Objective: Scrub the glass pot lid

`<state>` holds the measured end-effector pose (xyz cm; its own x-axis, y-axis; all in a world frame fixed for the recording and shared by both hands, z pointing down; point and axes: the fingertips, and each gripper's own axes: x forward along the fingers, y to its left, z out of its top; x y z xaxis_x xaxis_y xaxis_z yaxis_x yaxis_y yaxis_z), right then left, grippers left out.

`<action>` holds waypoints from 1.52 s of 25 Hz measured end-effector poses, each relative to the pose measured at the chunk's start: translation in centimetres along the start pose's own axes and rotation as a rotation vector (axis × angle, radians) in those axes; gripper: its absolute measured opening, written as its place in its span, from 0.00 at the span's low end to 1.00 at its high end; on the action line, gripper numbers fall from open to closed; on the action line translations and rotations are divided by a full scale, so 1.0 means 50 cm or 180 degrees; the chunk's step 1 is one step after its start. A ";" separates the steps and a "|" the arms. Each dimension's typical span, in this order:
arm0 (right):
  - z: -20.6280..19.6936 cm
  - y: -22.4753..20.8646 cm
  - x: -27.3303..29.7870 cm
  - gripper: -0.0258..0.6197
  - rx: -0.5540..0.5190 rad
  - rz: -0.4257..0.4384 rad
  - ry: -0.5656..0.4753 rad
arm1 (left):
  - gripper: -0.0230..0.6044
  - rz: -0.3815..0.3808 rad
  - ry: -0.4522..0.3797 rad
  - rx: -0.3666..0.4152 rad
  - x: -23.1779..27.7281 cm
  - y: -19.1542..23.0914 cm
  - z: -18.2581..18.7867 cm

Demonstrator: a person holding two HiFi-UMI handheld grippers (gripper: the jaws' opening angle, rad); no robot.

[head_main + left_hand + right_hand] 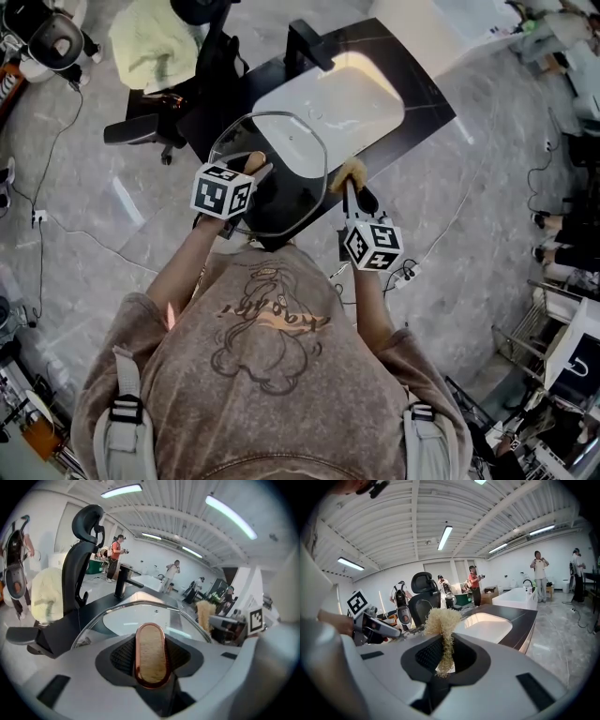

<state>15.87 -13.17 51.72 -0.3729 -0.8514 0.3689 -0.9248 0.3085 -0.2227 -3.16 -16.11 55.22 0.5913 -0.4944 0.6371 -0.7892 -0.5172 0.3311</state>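
Over the sink's (328, 103) near left corner, my left gripper (254, 170) has its fingers clamped on the lid's (281, 202) handle (151, 656), presenting the glass face-up for scrubbing. My right gripper (445, 657) pinches the scrubber (439, 620) just right of the rim, poised to start. Only the head view shows that spacing; the left gripper view confirms the grip.

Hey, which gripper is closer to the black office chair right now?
Left. The left gripper, holding the glass lid, sits on the chair's side; the right gripper is across the lid.
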 end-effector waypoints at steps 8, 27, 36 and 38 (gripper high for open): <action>0.007 0.010 0.000 0.11 -0.0009 0.0001 -0.0011 | 0.32 -0.1352 -0.0537 -0.1084 -0.110 -0.051 0.106; 0.160 0.165 0.028 0.11 -0.0188 0.0635 -0.0490 | 0.32 -0.2720 -0.0843 -0.2205 -0.165 -0.137 0.129; 0.237 0.198 0.055 0.11 -0.0226 0.0755 -0.0676 | 0.32 -0.2980 -0.0811 -0.2208 -0.159 -0.168 0.130; 0.240 0.199 0.060 0.11 -0.0230 0.0760 -0.0696 | 0.32 -0.3013 -0.0787 -0.2233 -0.160 -0.167 0.130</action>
<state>6.47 -17.74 39.77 -0.5618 -0.8200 0.1098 -0.8192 0.5328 -0.2122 -0.23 -12.36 42.83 0.9400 -0.2844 -0.1883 0.1019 -0.2927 0.9508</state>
